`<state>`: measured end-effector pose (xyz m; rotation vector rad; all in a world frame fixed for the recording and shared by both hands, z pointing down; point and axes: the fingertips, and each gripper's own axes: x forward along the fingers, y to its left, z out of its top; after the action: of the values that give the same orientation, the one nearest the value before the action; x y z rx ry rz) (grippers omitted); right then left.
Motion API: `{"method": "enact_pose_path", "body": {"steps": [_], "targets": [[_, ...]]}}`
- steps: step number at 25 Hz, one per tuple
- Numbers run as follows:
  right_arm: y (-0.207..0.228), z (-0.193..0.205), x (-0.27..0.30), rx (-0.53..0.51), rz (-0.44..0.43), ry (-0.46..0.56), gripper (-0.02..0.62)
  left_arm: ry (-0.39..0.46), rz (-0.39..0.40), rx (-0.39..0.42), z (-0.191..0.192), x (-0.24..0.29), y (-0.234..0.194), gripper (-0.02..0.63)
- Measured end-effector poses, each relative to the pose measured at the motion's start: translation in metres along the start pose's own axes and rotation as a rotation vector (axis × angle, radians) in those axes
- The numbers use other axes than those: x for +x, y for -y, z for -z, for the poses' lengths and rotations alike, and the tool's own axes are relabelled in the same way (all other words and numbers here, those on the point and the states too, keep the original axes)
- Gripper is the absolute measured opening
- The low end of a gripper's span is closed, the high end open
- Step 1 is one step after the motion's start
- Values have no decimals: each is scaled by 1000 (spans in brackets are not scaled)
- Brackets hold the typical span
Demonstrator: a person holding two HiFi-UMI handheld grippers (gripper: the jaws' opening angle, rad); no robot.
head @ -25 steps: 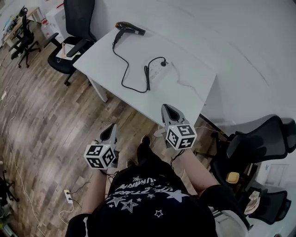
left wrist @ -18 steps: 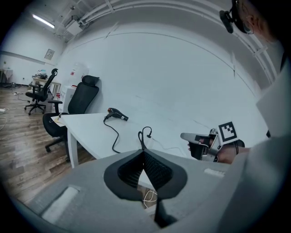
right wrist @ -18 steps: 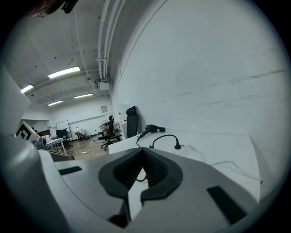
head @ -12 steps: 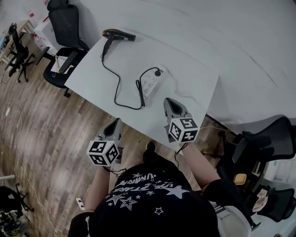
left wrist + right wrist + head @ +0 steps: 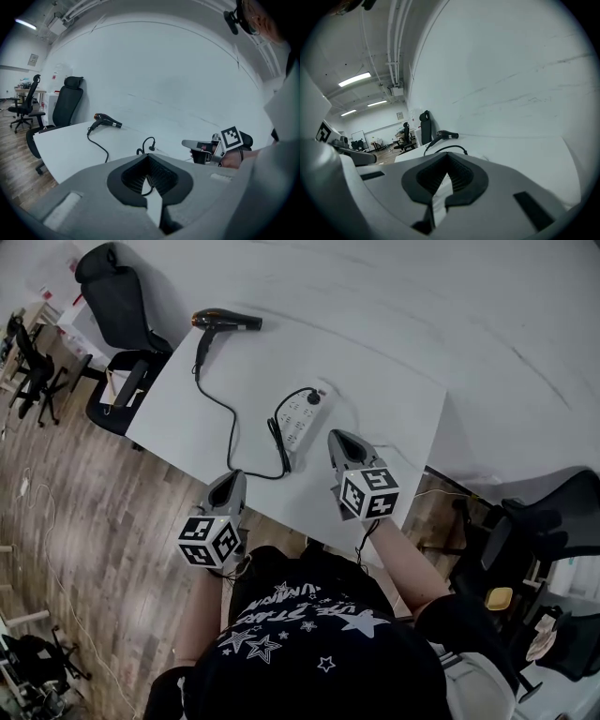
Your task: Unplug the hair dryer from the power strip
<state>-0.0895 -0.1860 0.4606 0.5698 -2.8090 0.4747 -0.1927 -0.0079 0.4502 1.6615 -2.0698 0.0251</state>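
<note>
A black hair dryer [image 5: 225,322] lies at the far left corner of the white table [image 5: 178,413]. Its black cord [image 5: 230,418] loops across the top to a plug [image 5: 313,397] seated in the white power strip [image 5: 300,418]. My right gripper [image 5: 342,444] hovers over the table just right of the strip, jaws together and empty. Over the near table edge, my left gripper [image 5: 230,487] is also shut and empty, short of the cord loop. The left gripper view shows the dryer [image 5: 107,121] and the plug [image 5: 151,148] ahead. The right gripper view shows the dryer [image 5: 446,135] far ahead.
A black office chair [image 5: 117,306] stands at the table's left end, and further black chairs [image 5: 548,526] are on the right. A white wall [image 5: 422,306] runs behind the table. Wooden floor [image 5: 75,512] lies to the left, where a thin white cable [image 5: 37,521] trails.
The person has stepped closer to the table. Both grippers have moved forward from over the floor to the table's near edge, the right one now beside the power strip.
</note>
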Motion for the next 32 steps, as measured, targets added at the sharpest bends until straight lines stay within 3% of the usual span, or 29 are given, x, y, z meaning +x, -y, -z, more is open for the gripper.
{"method": "enact_pose_path", "body": {"steps": [6, 11, 18, 23, 28, 32], "targets": [[8, -2, 18, 15, 65, -12, 8, -48, 82, 62, -14, 28, -22, 8], [27, -10, 30, 21, 209, -10, 8, -111, 197, 89, -27, 71, -50, 8], [50, -10, 36, 86, 404, 7, 8, -203, 404, 247, -44, 128, -63, 8], [50, 4, 41, 113, 473, -11, 8, -247, 492, 349, -38, 164, -64, 8], [50, 20, 46, 155, 540, -29, 8, -258, 607, 534, -26, 185, -54, 7], [49, 31, 49, 177, 578, -55, 9, -262, 720, 567, -18, 198, -44, 8]]}}
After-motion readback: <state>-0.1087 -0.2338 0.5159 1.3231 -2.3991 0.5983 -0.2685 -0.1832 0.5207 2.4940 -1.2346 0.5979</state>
